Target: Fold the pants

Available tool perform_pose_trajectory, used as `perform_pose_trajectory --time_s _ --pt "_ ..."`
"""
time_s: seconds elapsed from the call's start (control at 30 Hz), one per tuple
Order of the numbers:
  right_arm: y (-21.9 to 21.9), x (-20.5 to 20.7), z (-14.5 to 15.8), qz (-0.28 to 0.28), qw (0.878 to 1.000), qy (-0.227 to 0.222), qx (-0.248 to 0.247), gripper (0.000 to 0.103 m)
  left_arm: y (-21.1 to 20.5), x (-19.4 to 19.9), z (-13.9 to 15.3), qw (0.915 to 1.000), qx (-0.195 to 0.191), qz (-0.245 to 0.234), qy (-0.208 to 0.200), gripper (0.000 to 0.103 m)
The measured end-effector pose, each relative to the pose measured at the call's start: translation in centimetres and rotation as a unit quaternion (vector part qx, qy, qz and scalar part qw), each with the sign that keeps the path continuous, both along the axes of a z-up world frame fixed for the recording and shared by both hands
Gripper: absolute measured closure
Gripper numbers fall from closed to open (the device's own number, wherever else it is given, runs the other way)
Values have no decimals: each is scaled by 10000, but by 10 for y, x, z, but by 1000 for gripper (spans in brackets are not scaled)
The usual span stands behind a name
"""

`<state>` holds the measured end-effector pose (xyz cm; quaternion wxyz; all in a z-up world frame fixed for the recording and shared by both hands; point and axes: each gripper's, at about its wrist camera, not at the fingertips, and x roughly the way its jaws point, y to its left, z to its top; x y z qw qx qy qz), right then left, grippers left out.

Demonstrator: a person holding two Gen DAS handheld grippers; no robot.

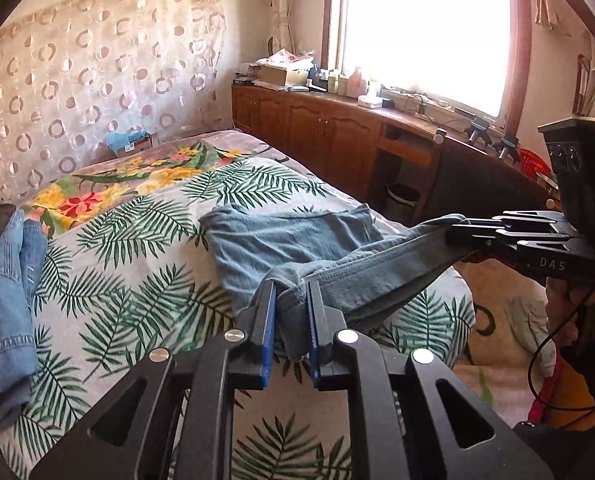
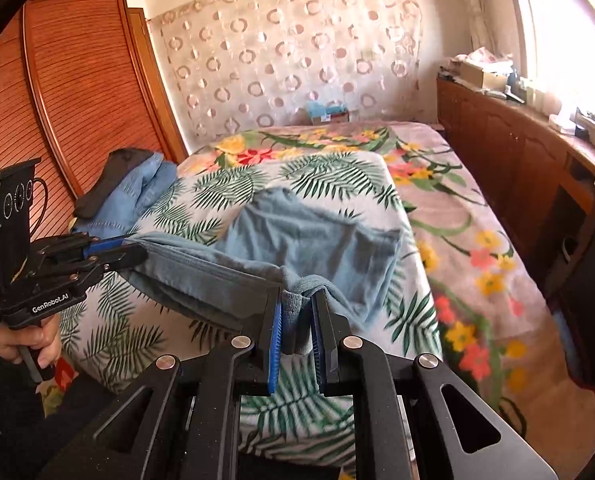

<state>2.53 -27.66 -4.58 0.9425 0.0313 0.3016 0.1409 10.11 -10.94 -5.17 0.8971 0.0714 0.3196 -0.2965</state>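
Light blue pants lie on a palm-leaf sheet on the bed, their near end lifted off it. My left gripper is shut on one corner of that raised edge, cloth bunched between its blue pads. My right gripper is shut on the other corner. The hem stretches taut between the two. In the left wrist view the right gripper comes in from the right. The left gripper shows at the left of the right wrist view, with a hand under it.
A pile of denim and dark clothes sits at the bed's left edge. A floral blanket covers the right and far parts of the bed. Wooden cabinets with clutter stand under the window; a wardrobe is on the left.
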Motion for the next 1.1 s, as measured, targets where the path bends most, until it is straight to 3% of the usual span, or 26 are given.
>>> perform_pose_trajectory --time_s 0.3,0.67,1.1 --pt "-2 13 0 -42 9998 -137 -128 90 -9 15 6 10000 50 19 -80 88" --pt "3 42 -6 -72 9988 -178 -457 90 -19 52 -7 9997 183 127 43 88" --pt "2 85 -21 -167 9968 239 -740 90 -33 95 -42 9978 422 273 441 88"
